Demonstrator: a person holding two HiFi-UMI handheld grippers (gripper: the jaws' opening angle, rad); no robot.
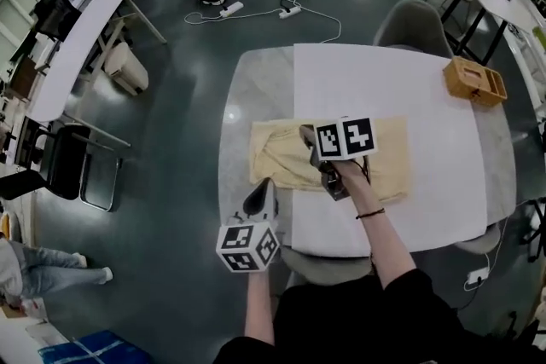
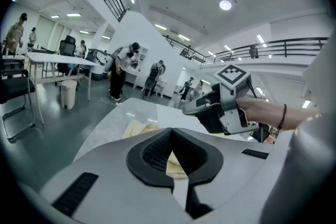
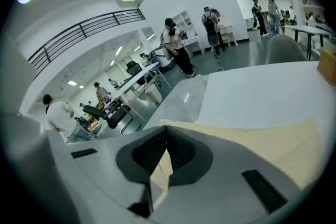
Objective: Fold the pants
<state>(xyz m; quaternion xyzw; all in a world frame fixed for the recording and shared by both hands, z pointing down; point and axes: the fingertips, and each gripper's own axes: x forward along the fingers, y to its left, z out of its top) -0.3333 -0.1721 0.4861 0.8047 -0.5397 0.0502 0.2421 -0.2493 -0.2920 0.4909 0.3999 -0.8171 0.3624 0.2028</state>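
Note:
Pale yellow pants (image 1: 386, 159) lie folded flat across the white table cover (image 1: 384, 81), with a rumpled fold at their left end. My right gripper (image 1: 307, 137) hovers over the left half of the pants, its jaws pressed together with nothing visibly between them. In the right gripper view the jaw tips (image 3: 167, 131) meet and the pants (image 3: 252, 144) spread out beyond. My left gripper (image 1: 262, 195) is near the table's front left edge, just off the pants, and its jaws are together too. The left gripper view shows its tips (image 2: 170, 134) meeting, the pants (image 2: 137, 127) ahead and the right gripper (image 2: 220, 107) above them.
A wooden box (image 1: 474, 81) stands at the table's far right. A grey chair (image 1: 413, 26) is at the far side and another (image 1: 324, 265) at the near edge. Bare grey tabletop (image 1: 256, 89) shows left of the cover. People and desks fill the room behind.

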